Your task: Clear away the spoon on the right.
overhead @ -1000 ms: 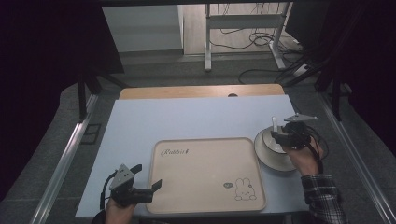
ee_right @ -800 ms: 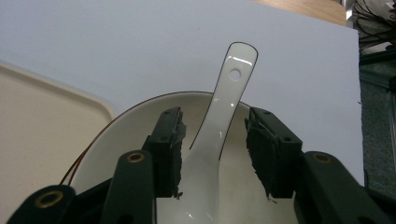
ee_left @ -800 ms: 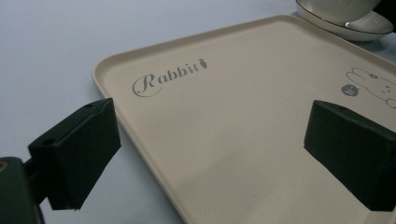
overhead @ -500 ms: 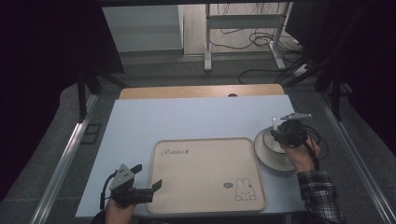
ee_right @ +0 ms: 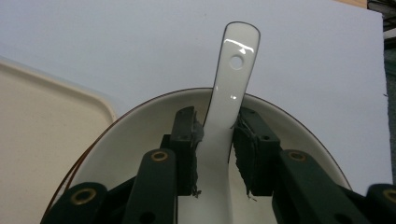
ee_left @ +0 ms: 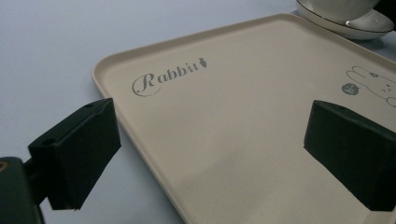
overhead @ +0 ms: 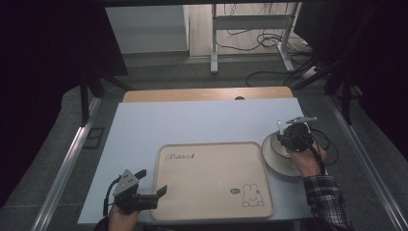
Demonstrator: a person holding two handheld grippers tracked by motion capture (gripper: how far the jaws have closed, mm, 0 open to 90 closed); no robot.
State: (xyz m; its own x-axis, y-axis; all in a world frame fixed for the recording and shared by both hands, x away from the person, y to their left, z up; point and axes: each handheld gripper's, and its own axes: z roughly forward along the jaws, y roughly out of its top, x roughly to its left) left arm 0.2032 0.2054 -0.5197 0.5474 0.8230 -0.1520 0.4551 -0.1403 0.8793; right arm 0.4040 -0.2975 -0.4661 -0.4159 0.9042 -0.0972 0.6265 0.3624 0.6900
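Note:
A white ceramic spoon (ee_right: 236,51) stands in a white bowl (ee_right: 149,116) with a thin dark rim, its handle sticking up over the far edge. My right gripper (ee_right: 218,140) reaches into the bowl; its jaws have just been closing and now both pads press the spoon's handle. In the high view this gripper (overhead: 284,139) sits over the bowl (overhead: 276,161) at the table's right. My left gripper (overhead: 153,181) is open at the near left corner of a beige rabbit-print tray (overhead: 211,180), one jaw over the tray (ee_left: 224,93), one outside its rim.
The pale blue table (overhead: 202,120) ends in a wooden strip (overhead: 207,94) at the back. The bowl stands just right of the tray, on a saucer (ee_left: 369,25). Cables (overhead: 269,74) and a metal stand lie on the floor beyond.
The right gripper has sunk a little into the bowl and its jaws have narrowed onto the spoon handle. The left gripper has stayed put.

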